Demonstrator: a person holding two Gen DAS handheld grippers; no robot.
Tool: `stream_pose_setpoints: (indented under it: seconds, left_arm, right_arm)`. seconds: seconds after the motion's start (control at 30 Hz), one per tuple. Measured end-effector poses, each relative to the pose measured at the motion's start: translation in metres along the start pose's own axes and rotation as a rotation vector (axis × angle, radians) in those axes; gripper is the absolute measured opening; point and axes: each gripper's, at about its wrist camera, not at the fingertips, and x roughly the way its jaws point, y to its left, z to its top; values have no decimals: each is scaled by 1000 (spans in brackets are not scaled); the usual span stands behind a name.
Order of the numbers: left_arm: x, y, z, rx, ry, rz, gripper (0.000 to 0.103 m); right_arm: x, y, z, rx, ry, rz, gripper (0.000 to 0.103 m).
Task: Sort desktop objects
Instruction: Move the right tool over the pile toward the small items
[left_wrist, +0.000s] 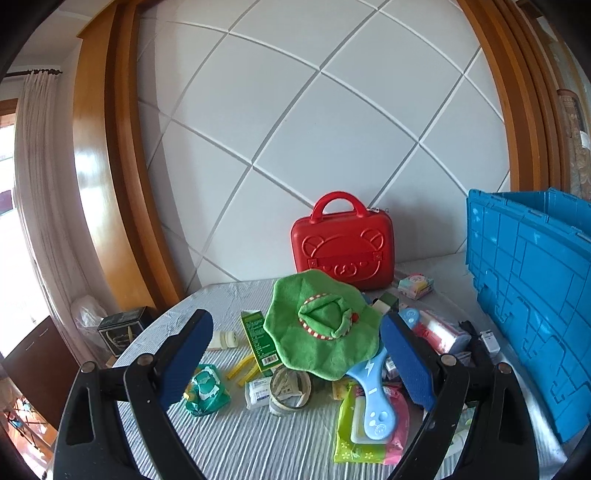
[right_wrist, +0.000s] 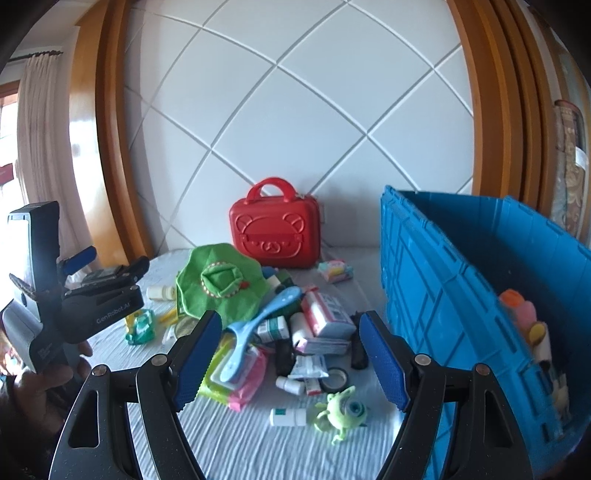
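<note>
A heap of small desktop objects is spread over the striped grey cloth (right_wrist: 240, 443) of the table, waiting to be sorted; a green plush hat (left_wrist: 325, 325) lies on top of the heap, partly covering a light-blue paddle brush (right_wrist: 255, 328) and a green carton (left_wrist: 258, 341); packs of wipes (right_wrist: 243, 384), small white bottles (right_wrist: 288, 417), medicine boxes (right_wrist: 325, 314), a roll of tape (left_wrist: 290, 391) and a green one-eyed plush monster (right_wrist: 341, 408) are scattered around it, the monster lying apart at the near edge; a red bear-faced case (right_wrist: 275, 236) is stood upright against the wall behind the heap; the blue crate (right_wrist: 461, 280) is set just beside the heap on its right, judged to be the bin for sorted things, since an orange and pink item can already be seen inside it; the right gripper (right_wrist: 291, 354) is held above the heap with its jaws wide apart and nothing between them; the left gripper (left_wrist: 295, 354) is likewise spread wide and empty, aimed at the hat; neither is touching anything, so a first pick is judged to be in preparation
</note>
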Motion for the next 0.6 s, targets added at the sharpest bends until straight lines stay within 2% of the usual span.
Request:
stream_pose_setpoints:
  seconds: [0.17, 0.37, 0.6]
  left_arm:
    - [26, 14, -23, -20, 82, 21, 93]
    - [47, 43, -56, 11, 88, 23, 93]
    - [78, 81, -98, 56, 172, -10, 93]
  right_arm:
    - [29, 4, -8, 0, 64, 12, 78]
    - [66, 14, -15, 2, 132, -10, 78]
    - [105, 20, -36, 47, 226, -68, 78]
